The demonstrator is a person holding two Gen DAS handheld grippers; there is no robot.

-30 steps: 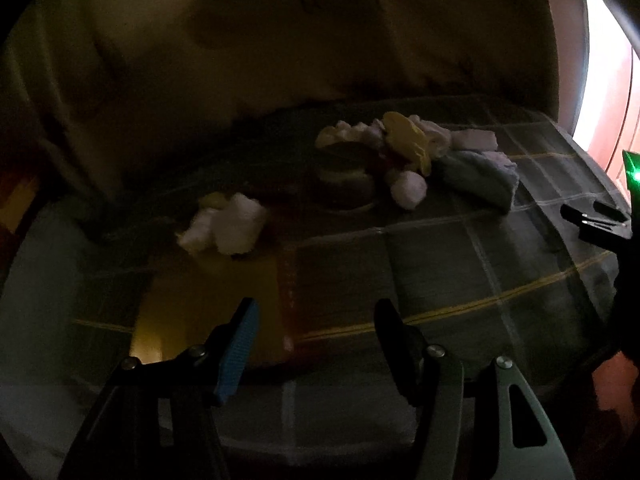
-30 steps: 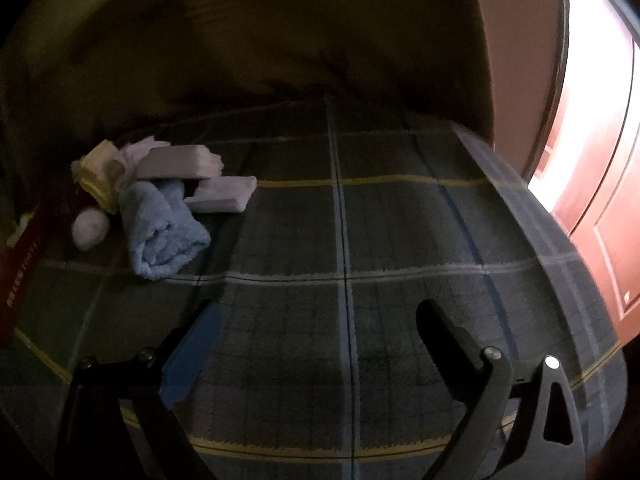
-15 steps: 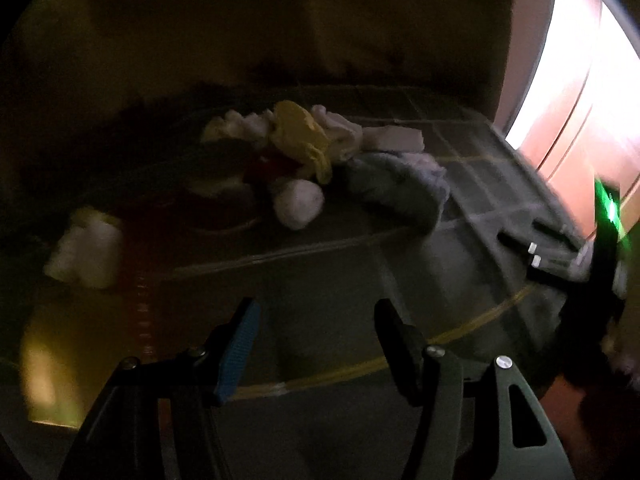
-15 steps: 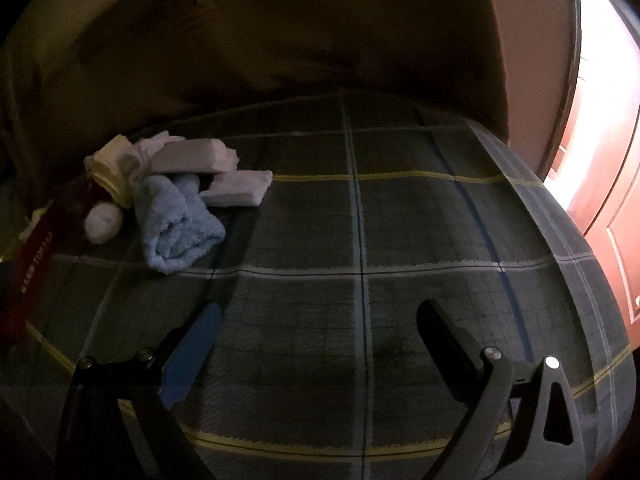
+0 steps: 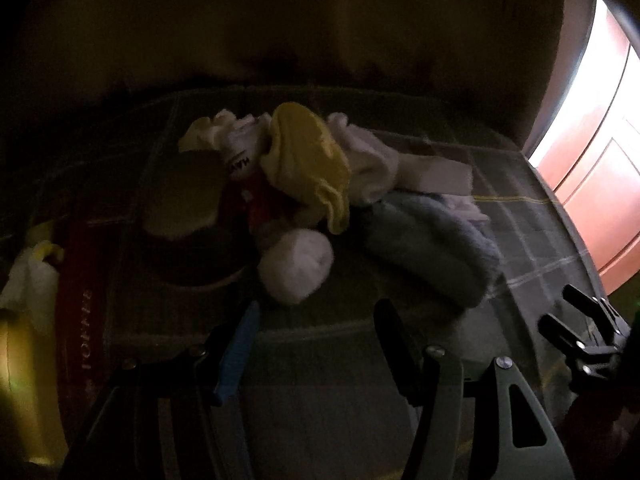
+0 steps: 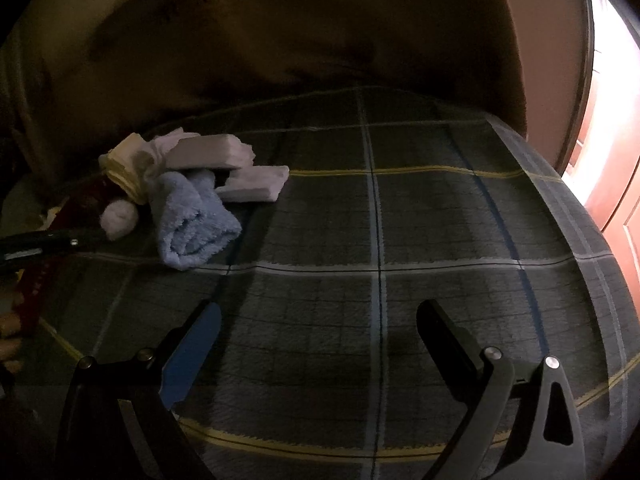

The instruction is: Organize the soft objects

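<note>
Two grippers over a dim plaid blanket [image 6: 400, 216], grey-green with yellow and pale stripes. Far left: dark red lettered strip [image 5: 82, 304], small white bundle [image 5: 32, 280]. Centre-left pile: white ball [image 5: 296, 268] just ahead of left gripper [image 5: 316, 320], whose jaws stand apart, nothing between; behind it yellow cloth [image 5: 308, 156], then rolled blue towel [image 6: 192, 220] and folded white pads [image 6: 256, 186]. Right gripper [image 6: 320, 324] is released, above bare blanket. Brown cushion back [image 6: 320, 32] behind; bright reddish door [image 5: 592, 168] far right.
</note>
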